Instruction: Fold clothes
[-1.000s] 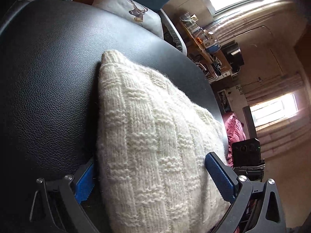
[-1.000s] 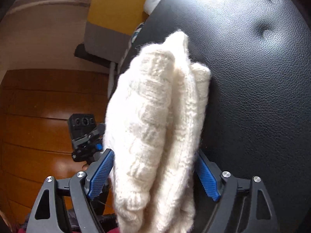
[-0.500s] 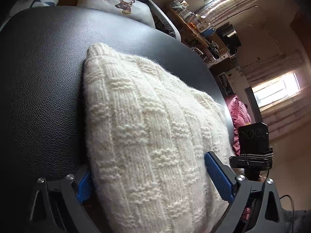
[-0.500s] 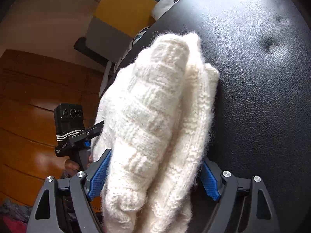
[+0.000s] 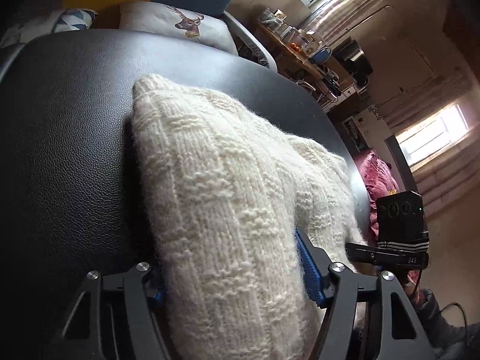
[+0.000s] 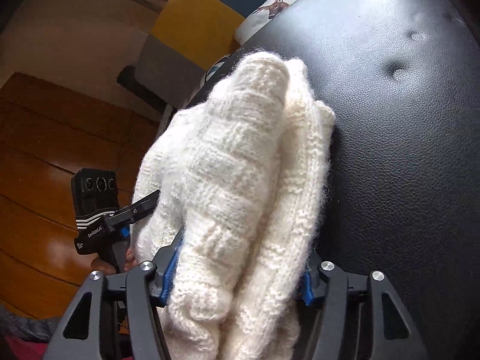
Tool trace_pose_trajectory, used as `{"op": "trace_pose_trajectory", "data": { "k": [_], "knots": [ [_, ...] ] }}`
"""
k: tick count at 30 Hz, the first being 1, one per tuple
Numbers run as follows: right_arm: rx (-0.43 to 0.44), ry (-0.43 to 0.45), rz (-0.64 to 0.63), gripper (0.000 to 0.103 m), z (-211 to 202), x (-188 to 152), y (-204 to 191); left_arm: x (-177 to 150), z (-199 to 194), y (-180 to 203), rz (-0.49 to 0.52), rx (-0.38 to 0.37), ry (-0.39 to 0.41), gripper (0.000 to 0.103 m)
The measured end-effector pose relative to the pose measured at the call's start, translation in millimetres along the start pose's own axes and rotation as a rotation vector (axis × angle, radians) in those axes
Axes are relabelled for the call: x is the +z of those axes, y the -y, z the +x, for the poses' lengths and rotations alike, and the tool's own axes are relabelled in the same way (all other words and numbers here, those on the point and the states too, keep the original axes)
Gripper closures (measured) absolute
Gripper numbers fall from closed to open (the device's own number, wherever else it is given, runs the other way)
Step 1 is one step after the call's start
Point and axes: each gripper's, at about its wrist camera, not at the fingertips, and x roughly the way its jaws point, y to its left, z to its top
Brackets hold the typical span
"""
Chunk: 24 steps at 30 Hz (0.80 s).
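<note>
A folded white knit sweater [image 5: 210,165] lies on a black leather seat [image 5: 66,150]. In the left wrist view my left gripper [image 5: 231,273] straddles the sweater's near end, its jaws closing, and the blue pads [image 5: 309,267] press into the knit from both sides. From the right wrist view the same sweater [image 6: 240,150] shows as thick stacked layers on the seat [image 6: 405,150]. My right gripper [image 6: 240,273] is also closing on this end, and its pads [image 6: 169,270] squeeze the layers. Each view shows the other gripper's camera block [image 5: 399,219] [image 6: 96,192] at the sweater's far side.
A deer-print cushion [image 5: 180,24] and a yellow, grey and blue cushion [image 6: 195,21] lie beyond the seat. A cluttered shelf [image 5: 300,45] and pink cloth [image 5: 378,174] are off the seat's right edge. Wooden floor [image 6: 45,150] lies past its other edge.
Both grippers' jaws have narrowed onto the sweater, which now bulges over the pads. Both hands have shifted along the seat and rolled a little, and the sweater's ends look bunched.
</note>
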Motion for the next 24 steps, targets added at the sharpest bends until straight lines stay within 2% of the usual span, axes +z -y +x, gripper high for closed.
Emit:
{"op": "trace_pose_trajectory", "data": {
  "k": [9,18,24],
  "knots": [
    [0.053,0.085,0.017,0.041,-31.9,-19.8,10.6,-9.3,6.4,26.7,0.039,-0.085,0.015,0.044],
    [0.067,0.236,0.033,0.041,-89.0,-28.2,19.0,23.1,46.4,110.0,0.180,-0.189,-0.005,0.048],
    [0.014,0.379,0.070,0.041,-151.9,-21.7,48.3,54.9,94.0,187.9,0.311,-0.254,-0.042,0.048]
  ]
}}
